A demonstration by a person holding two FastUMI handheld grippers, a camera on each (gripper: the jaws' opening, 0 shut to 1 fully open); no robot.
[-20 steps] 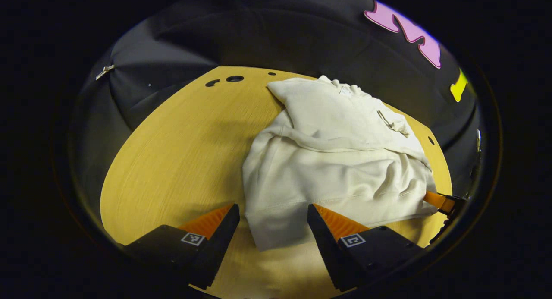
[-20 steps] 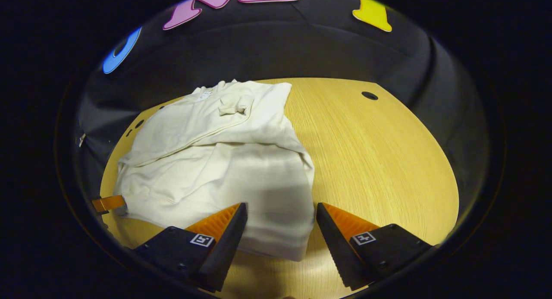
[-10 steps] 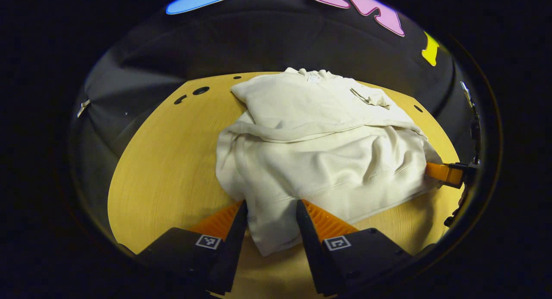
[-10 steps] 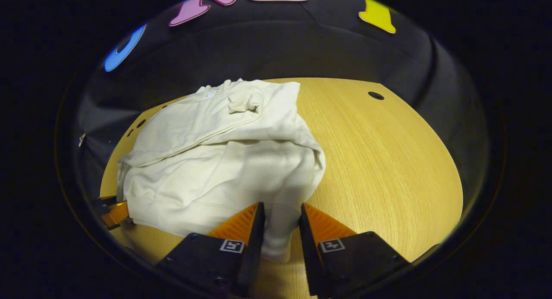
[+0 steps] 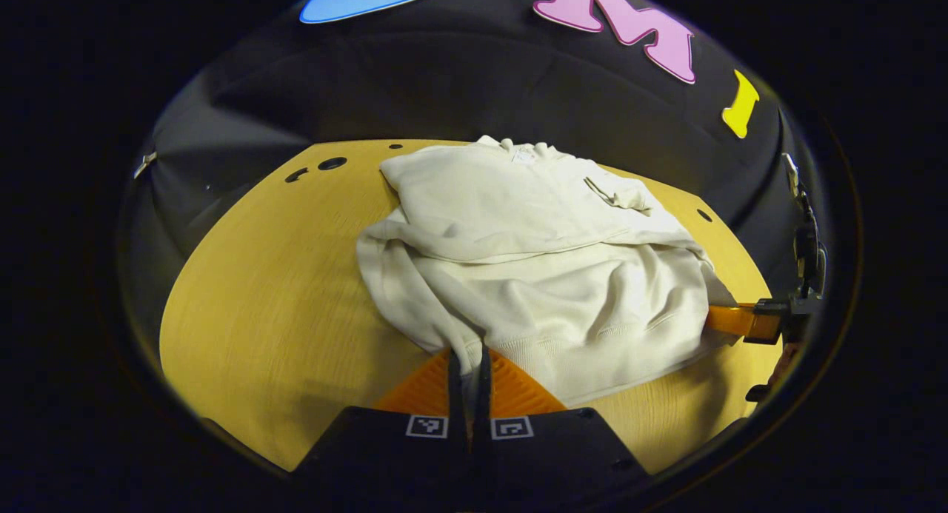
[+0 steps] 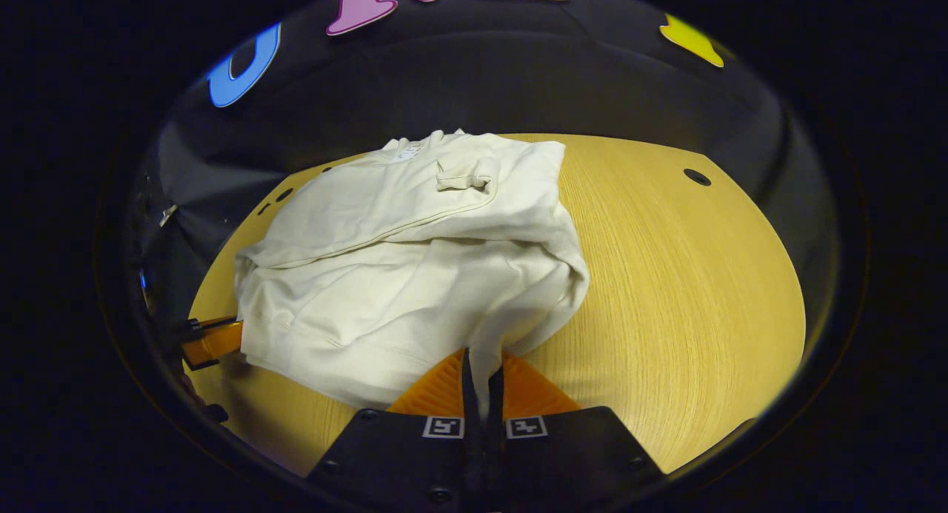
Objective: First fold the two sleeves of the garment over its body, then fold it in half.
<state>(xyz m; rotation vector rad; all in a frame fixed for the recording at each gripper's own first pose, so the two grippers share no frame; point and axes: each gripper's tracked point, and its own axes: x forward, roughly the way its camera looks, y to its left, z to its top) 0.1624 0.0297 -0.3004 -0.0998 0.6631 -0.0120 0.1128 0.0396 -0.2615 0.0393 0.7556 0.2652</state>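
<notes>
Cream garment (image 5: 541,276) on wooden table (image 5: 274,306), both near hem corners clamped.

The garment lies on the table with both sleeves folded across its body; one cuff (image 6: 463,174) rests on the upper chest near the collar. The left gripper (image 5: 466,365) has its orange fingers closed tight on the hem's left corner, cloth pinched between them. The right gripper (image 6: 480,376) is closed the same way on the hem's right corner, and the fabric bunches above each grip. In the left gripper view, the right gripper's orange finger shows at the garment's right edge.
</notes>
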